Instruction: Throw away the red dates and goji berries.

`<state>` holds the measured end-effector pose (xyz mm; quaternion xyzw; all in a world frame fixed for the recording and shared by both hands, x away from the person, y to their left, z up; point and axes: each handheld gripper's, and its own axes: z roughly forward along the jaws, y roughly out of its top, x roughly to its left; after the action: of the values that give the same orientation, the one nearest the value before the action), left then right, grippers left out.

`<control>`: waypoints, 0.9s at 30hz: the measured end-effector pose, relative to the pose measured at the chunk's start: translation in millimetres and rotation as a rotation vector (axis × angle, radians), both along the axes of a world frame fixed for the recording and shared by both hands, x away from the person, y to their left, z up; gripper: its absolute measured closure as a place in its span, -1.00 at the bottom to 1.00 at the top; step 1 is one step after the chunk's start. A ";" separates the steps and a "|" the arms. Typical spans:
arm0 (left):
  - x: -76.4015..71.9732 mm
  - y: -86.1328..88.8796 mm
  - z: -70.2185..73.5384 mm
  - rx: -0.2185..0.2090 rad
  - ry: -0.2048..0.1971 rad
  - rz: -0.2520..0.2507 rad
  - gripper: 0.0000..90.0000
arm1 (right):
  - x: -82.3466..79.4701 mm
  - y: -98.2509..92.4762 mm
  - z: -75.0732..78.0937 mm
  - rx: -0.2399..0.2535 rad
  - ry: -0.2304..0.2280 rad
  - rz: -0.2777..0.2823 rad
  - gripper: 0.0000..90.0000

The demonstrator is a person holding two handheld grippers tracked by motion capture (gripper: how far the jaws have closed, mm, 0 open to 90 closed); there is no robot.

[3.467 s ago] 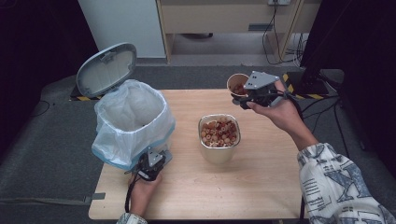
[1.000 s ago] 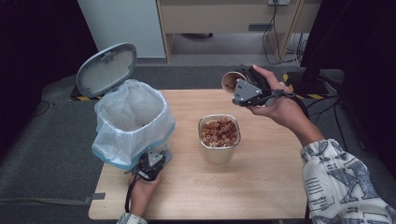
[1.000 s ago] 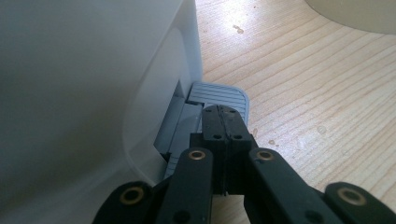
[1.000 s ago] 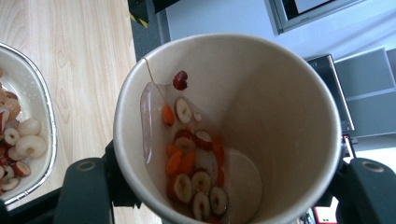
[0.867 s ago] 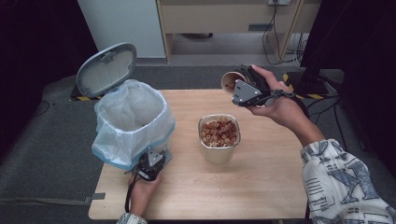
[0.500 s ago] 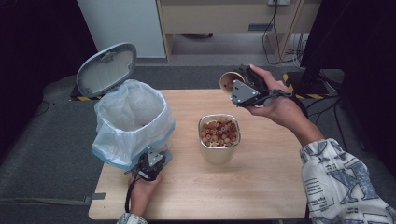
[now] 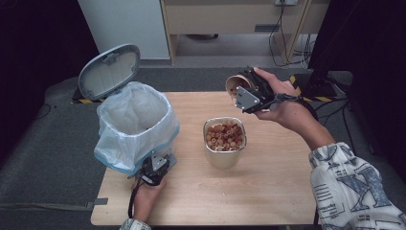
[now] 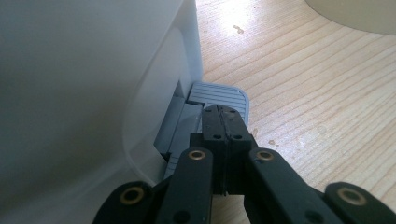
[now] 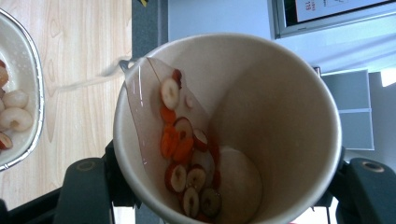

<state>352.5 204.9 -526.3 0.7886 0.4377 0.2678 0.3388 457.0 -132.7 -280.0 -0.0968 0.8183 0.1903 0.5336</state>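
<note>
While the right gripper [image 7: 242,92] is held up over the far right part of the table, its black jaws are clamped on the sides of a paper cup [image 9: 224,126], which is tipped on its side with its round mouth turned toward the gripper's own camera. That cup is smooth, pale card, tapering to a small flat bottom. Inside it lie thin round slices of dried fruit [image 9: 184,163], red and orange at the rim and whitish in the middle, clinging to a clear, glossy sheet of plastic [image 9: 144,107] that leans against the inner wall.

Just below and to the left of the cup in the high view, a squarish metal tin [image 7: 225,141] with rounded corners stands on the table, full of the same pale and reddish pieces.

Nearer the person, the left gripper [image 8: 223,122] has its jaws pressed fully together with nothing between them, their tips resting on the ribbed grey foot pedal [image 8: 219,95] of a white plastic bin [image 7: 136,127]. A thin, crinkled, translucent liner is folded over the bin's rim, and its oval grey lid [image 7: 109,71] stands open. The table [image 7: 268,191] is light wood with straight grain.
</note>
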 end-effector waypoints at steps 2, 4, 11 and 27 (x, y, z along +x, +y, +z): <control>0.0 0.0 0.1 0.001 0.000 0.000 0.98 | 0.2 -1.0 0.2 -0.008 -0.009 -0.003 -0.29; 0.0 0.0 0.0 0.000 0.000 0.000 0.98 | 0.6 -1.6 0.1 -0.004 -0.010 -0.006 -0.29; 0.0 0.1 0.1 0.000 0.002 -0.001 0.98 | -0.2 1.0 -0.8 -0.039 -0.035 -0.005 -0.29; 0.0 0.4 0.4 0.005 0.004 -0.001 0.98 | -4.2 1.1 -0.9 -0.121 -0.101 -0.011 -0.28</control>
<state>352.6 205.2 -525.8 0.7903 0.4372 0.2671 0.3360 452.8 -131.6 -280.9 -0.1339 0.8008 0.1322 0.5685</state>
